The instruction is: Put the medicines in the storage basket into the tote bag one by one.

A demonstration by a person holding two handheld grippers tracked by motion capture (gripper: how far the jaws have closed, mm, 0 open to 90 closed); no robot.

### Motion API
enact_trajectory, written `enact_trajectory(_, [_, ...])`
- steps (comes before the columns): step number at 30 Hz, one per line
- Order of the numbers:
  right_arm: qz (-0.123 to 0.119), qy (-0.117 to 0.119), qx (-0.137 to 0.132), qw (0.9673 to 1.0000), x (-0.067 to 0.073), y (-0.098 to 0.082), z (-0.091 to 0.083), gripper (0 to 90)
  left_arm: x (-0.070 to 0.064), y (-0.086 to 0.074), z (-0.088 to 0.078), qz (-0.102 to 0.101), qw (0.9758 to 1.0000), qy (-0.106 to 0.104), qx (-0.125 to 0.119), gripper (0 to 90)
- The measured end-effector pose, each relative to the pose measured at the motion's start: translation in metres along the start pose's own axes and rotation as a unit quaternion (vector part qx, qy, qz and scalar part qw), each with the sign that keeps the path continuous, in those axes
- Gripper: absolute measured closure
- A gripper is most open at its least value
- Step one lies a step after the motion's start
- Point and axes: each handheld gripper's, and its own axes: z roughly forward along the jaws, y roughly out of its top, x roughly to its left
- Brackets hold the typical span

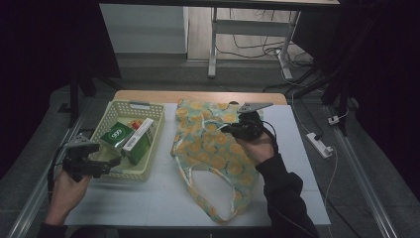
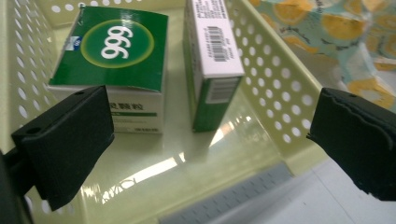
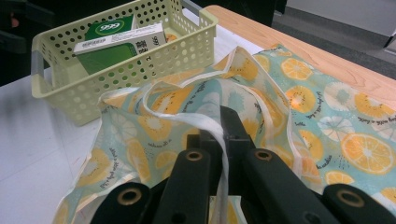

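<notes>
A pale yellow perforated basket [image 1: 131, 105] stands on the left of the table. It holds a green box marked 999 [image 2: 116, 46] and a green-and-white box [image 2: 212, 42] standing on edge. My left gripper [image 1: 113, 166] is open at the basket's near end, its jaws wide apart over the basket floor [image 2: 177, 154] with nothing between them. A cloth bag printed with orange slices [image 1: 218, 158] lies in the middle of the table. My right gripper [image 1: 227, 130] is shut on the bag's white strap [image 3: 219, 135] near its top edge, lifting the cloth a little.
The basket and bag rest on a white table top [image 1: 163, 198] with a wooden strip [image 1: 198, 96] along the far edge. A white power strip [image 1: 319, 144] and its cable lie on the floor to the right. Desk legs [image 1: 213, 44] stand beyond the table.
</notes>
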Motion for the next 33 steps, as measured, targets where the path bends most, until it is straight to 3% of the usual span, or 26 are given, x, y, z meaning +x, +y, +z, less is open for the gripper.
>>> enact_trajectory(14, [0.001,0.001,-0.004,1.0000,-0.001,0.000,-0.001,89.4,0.016,0.021,0.015,-0.003,0.9997,0.015,0.018,0.0])
enact_trajectory(18, [0.003,0.001,-0.004,1.0000,-0.001,0.000,-0.001,89.4,0.023,0.025,0.020,-0.008,0.9997,0.007,0.020,0.0])
enact_trajectory(26, [0.001,0.002,-0.002,1.0000,-0.001,-0.001,0.001,89.4,0.035,0.037,0.028,0.001,0.9990,0.024,0.036,0.0])
enact_trajectory(33, [0.002,0.003,-0.003,1.0000,-0.002,0.000,0.000,89.4,0.048,0.044,0.039,0.002,0.9981,0.023,0.057,0.0])
